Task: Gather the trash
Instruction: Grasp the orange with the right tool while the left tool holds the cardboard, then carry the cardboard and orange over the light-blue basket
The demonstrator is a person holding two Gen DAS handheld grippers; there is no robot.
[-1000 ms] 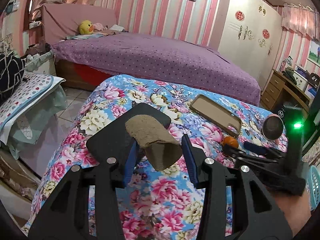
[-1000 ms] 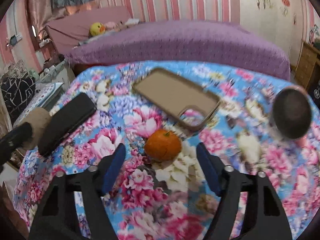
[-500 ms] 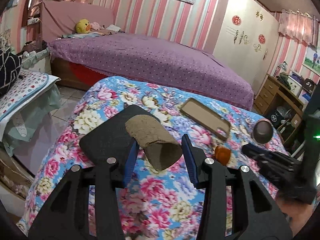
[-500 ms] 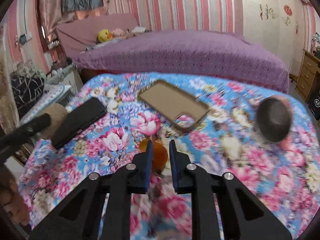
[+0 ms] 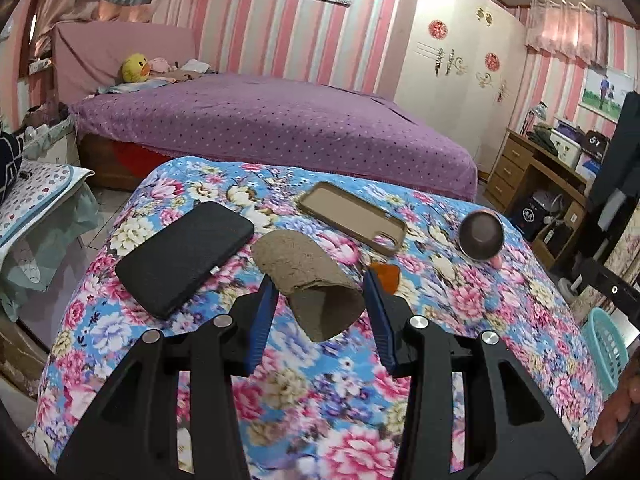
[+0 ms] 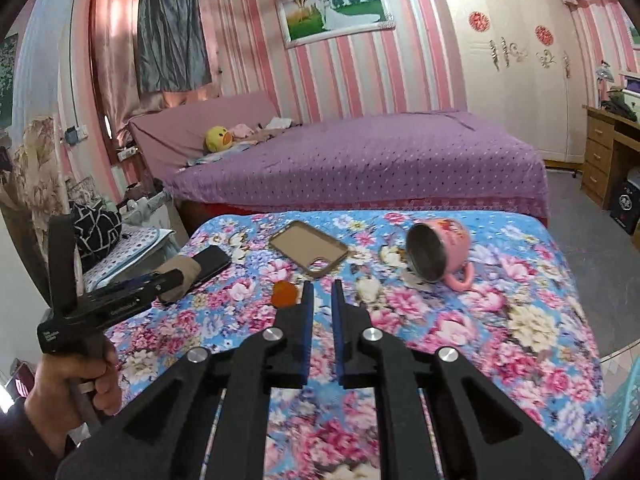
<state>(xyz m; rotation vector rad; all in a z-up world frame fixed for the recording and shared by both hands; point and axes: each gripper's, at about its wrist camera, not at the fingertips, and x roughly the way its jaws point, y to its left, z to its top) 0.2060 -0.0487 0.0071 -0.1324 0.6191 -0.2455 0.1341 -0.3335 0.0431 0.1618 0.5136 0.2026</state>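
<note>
Presently listed: cardboard tube [image 5: 308,276], held crosswise in the left gripper [image 5: 320,312] above the table [image 5: 520,320] near its left edge; light, crushable, best gripped mid-length. Right gripper [image 6: 320,312] nearly closed, empty, beside orange peel [image 6: 284,294].

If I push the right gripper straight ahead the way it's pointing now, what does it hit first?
Probably the floral tablecloth just past the tips of the right gripper; next on that line is the tan phone case. The orange piece sits just left of the fingers. Depth is uncertain.
</note>
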